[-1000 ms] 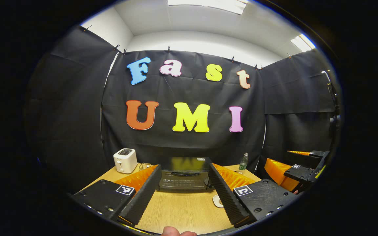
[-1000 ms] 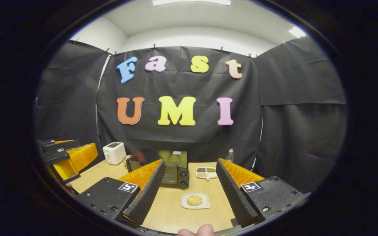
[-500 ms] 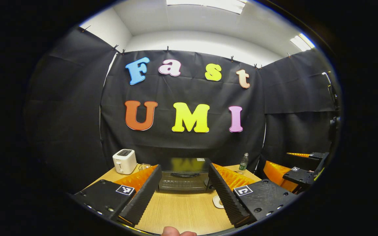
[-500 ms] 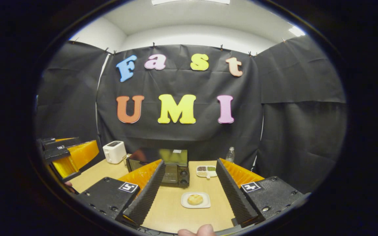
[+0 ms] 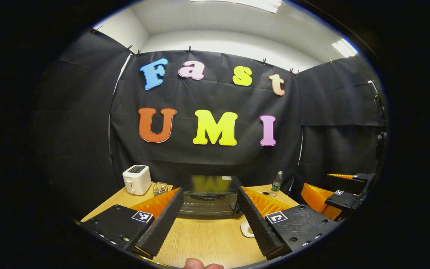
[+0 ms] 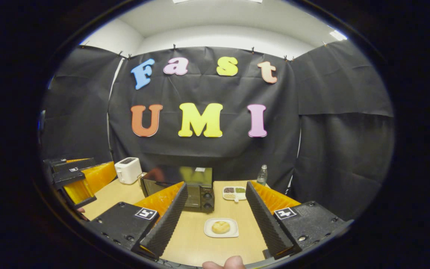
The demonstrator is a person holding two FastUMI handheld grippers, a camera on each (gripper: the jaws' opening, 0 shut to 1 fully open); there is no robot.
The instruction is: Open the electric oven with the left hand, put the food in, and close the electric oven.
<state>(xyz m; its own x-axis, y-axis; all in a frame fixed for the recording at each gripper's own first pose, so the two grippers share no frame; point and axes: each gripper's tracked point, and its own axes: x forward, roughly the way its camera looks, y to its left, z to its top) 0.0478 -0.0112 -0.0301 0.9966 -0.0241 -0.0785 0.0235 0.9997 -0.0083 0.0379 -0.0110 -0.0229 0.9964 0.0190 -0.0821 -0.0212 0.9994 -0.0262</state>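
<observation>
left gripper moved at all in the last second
Yes: the left gripper has tipped downward a little; the toaster and wall sit higher between its open fingers.

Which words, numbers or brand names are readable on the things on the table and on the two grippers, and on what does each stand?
No text is readable.
Oven: a white sticker on its top, too small to read.
Bottle: label too small to read.
Toaster: no legible mark.
Left gripper and right gripper: square black-and-white markers, patterns rather than words.
</observation>
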